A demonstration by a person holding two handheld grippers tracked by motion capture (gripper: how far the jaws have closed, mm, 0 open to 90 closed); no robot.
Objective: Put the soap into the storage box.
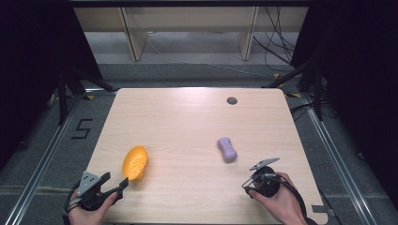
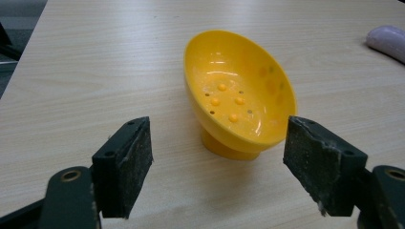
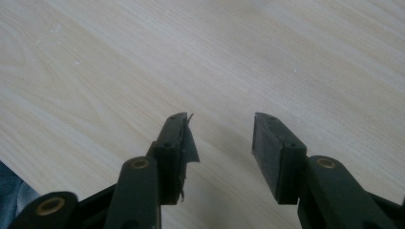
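Observation:
A yellow oval soap dish (image 1: 135, 162) with small holes and bumps stands on the table's left front; it appears close up (image 2: 239, 86) in the left gripper view. My left gripper (image 1: 116, 181) (image 2: 222, 131) sits just short of the dish, open wide, its pads clear of the rim. A purple bar of soap (image 1: 227, 149) lies right of centre, and its end (image 2: 388, 40) shows at the far right of the left gripper view. My right gripper (image 1: 256, 180) (image 3: 219, 124) hovers open over bare wood near the front right, with nothing between its pads.
The light wooden table (image 1: 187, 117) has a round cable hole (image 1: 232, 100) near its far edge. Metal frame rails run along both sides on the floor, and cables lie behind the table.

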